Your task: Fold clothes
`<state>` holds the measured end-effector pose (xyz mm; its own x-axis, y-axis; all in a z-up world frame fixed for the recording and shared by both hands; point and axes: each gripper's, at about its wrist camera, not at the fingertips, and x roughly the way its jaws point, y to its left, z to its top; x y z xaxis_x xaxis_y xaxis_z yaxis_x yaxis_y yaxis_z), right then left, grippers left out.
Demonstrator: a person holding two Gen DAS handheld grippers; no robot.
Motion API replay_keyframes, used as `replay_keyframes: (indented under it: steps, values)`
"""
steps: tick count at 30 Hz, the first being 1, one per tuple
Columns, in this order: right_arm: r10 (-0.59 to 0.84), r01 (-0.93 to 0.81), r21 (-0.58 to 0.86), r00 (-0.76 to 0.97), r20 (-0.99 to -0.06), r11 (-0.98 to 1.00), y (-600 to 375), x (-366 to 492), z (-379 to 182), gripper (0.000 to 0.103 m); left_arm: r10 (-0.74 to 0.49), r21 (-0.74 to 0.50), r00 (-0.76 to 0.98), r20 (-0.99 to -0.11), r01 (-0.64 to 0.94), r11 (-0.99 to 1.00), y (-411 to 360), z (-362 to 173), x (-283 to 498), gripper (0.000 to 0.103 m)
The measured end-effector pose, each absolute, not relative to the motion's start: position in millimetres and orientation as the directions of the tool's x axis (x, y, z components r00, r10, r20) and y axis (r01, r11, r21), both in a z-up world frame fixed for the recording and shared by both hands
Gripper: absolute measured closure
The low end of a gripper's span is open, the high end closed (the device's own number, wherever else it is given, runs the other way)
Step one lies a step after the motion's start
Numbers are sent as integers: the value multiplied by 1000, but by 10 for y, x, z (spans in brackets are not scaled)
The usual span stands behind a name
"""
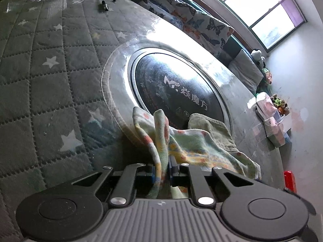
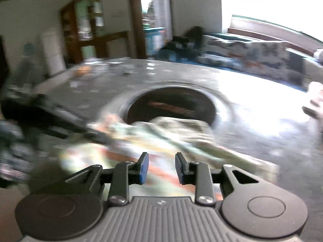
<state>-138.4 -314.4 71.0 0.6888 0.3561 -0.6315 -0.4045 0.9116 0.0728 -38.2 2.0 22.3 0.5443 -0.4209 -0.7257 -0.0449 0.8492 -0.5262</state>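
A small pastel garment [image 1: 193, 141] with orange and yellow dots lies crumpled on the round table, partly over the black cooktop disc [image 1: 177, 88]. My left gripper [image 1: 162, 171] is shut on a fold of the garment, which rises between its blue pads. In the blurred right wrist view the garment [image 2: 165, 133] lies in front of my right gripper [image 2: 161, 169], which is open and empty just above it. The left gripper [image 2: 50, 113] shows there as a dark blurred shape at the left.
The table has a quilted green star cover [image 1: 50, 70] under clear plastic. A small dark object [image 1: 103, 4] lies at the far side. Boxes [image 1: 274, 119] stand at the right edge. A butterfly-print sofa [image 1: 193, 22] lies beyond the table.
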Motion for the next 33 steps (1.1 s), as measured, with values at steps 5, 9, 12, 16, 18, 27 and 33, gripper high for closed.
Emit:
replay_keyframes:
  steps: [5,9,12,16,18,27,33]
  values:
    - [203,-239,37,724,-659,970,-3640,-1172,554,73,-400,-496,549,-734,-31,868,-27,243,-377,90]
    - [155,-159,56,723,-673,986,-3896,-1065,454,67,-387,-477,551,-739,-22,879,-55,251,-367,90]
    - [121,-100,71,720,-683,992,-4084,-987,380,66,-381,-468,550,-743,-20,883,-65,254,-359,90]
    - [127,-91,88,714,-689,992,-4107,-979,322,60,-371,-453,550,-748,-15,891,-81,261,-348,90]
    - [140,-95,103,710,-690,990,-4121,-1000,325,59,-367,-448,550,-750,-14,894,-94,264,-344,90]
    - [147,-102,106,709,-690,989,-4064,-1033,344,59,-362,-441,550,-753,-14,897,-106,273,-345,90]
    - [145,-92,113,706,-693,989,-4109,-1058,356,58,-363,-442,550,-752,-13,897,-94,270,-343,90]
